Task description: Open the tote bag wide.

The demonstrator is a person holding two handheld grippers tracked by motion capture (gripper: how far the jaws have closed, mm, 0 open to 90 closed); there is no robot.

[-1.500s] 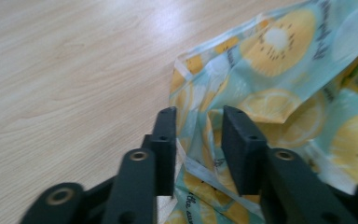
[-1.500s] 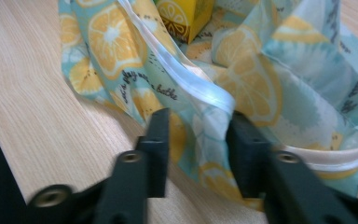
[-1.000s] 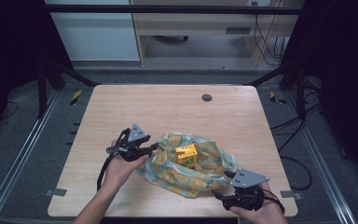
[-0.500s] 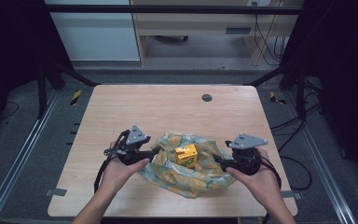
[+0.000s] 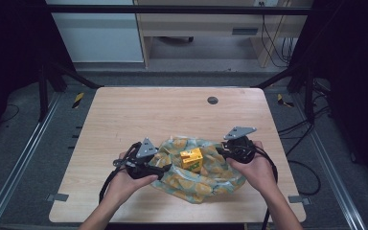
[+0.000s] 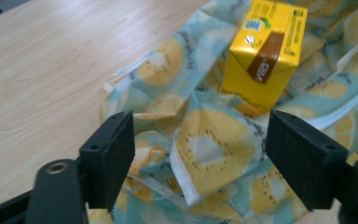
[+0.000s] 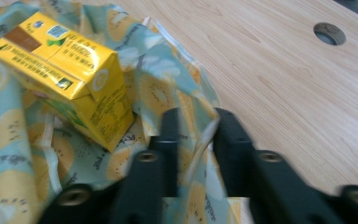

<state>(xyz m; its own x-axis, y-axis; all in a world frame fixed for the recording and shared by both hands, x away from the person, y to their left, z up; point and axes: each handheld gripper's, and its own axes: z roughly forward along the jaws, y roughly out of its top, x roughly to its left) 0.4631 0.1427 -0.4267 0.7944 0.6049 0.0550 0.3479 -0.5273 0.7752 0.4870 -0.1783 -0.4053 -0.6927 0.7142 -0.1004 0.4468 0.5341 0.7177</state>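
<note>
A crumpled cloth (image 5: 199, 175) printed with yellow fruit slices on a pale teal ground is spread on the near half of the wooden counter (image 5: 139, 115), and a small yellow drink carton (image 5: 191, 158) is seen lying on its side on the cloth, near the cloth's middle. The left hand-held gripper (image 5: 165, 168) is held by the person's left hand (image 5: 124, 184) at the cloth's left edge; in the left gripper view its jaws are spread wide apart over a raised fold of the cloth (image 6: 214, 149), with the carton (image 6: 265, 51) just beyond them. The right hand-held gripper (image 5: 220, 153) is held by the right hand (image 5: 256, 170) at the cloth's right edge; in the right gripper view its jaws are drawn close together with a pinch of the cloth's edge (image 7: 196, 135) clamped between them, the carton (image 7: 70, 70) being just beside that fold. A round hole (image 5: 212, 100) is set in the counter's far part, well apart from the cloth.
</note>
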